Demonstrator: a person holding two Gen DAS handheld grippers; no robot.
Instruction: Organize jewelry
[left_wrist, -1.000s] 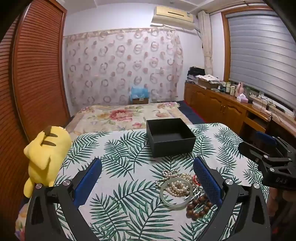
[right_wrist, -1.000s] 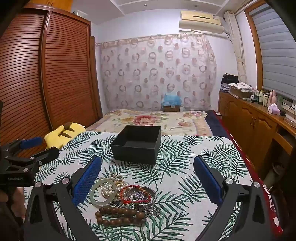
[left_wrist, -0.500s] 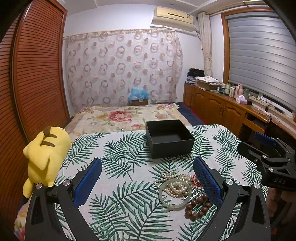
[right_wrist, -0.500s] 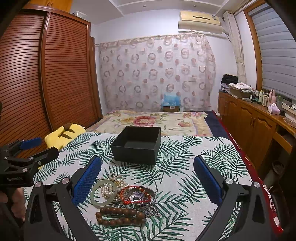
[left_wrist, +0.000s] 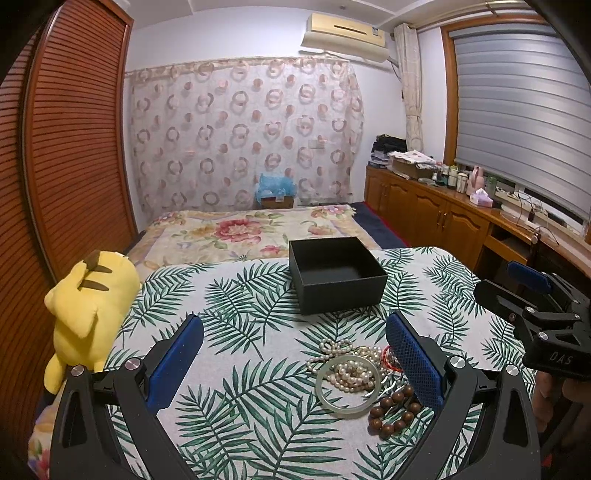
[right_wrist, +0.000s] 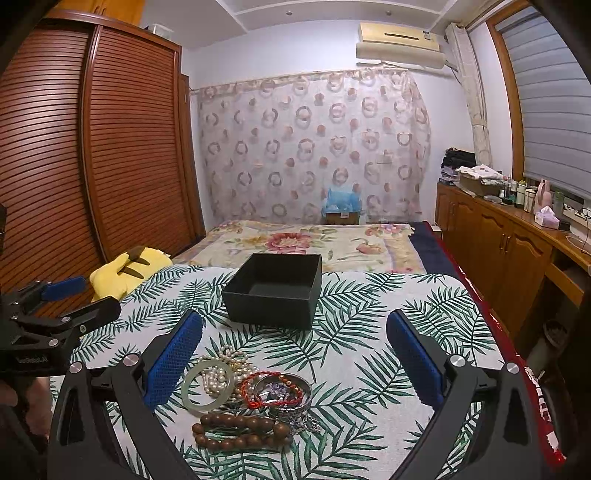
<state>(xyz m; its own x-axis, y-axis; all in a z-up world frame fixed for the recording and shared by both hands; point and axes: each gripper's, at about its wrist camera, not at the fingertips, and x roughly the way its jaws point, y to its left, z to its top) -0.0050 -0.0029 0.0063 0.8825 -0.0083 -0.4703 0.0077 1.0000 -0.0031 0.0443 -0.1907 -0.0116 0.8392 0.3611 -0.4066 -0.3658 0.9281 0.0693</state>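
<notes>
The jewelry pile sits on the near part of the leaf-print cloth (right_wrist: 369, 369), just in front of the open black box (right_wrist: 275, 291). A smooth pale green jade bangle (right_wrist: 207, 386) lies flat with a bunched strand of white pearls (right_wrist: 221, 365) spilling through its ring. Touching it on the right, a thin red cord bracelet (right_wrist: 275, 391) drapes across a shiny metal bangle (right_wrist: 291, 391), and round brown wooden beads (right_wrist: 240, 430) curl along the near edge of the heap.

The square matte box is empty and stands upright, farther out on the cloth. Since a second ago nothing in the pile or the box has shifted; both cameras have only eased a touch nearer and higher, so the box sits slightly lower in view.

The right gripper (right_wrist: 294, 365) hovers over the heap with its textured blue pads (right_wrist: 173, 360) spread wide, holding nothing. The left gripper (left_wrist: 294, 365) is likewise wide apart and empty, the pile lying by its right pad (left_wrist: 413, 362).

Off the cloth's far left edge slumps a soft yellow plush toy (left_wrist: 88, 314). Beyond lies a floral bedspread (right_wrist: 306, 240), with a slatted wooden wardrobe (right_wrist: 92, 147) on the left.
</notes>
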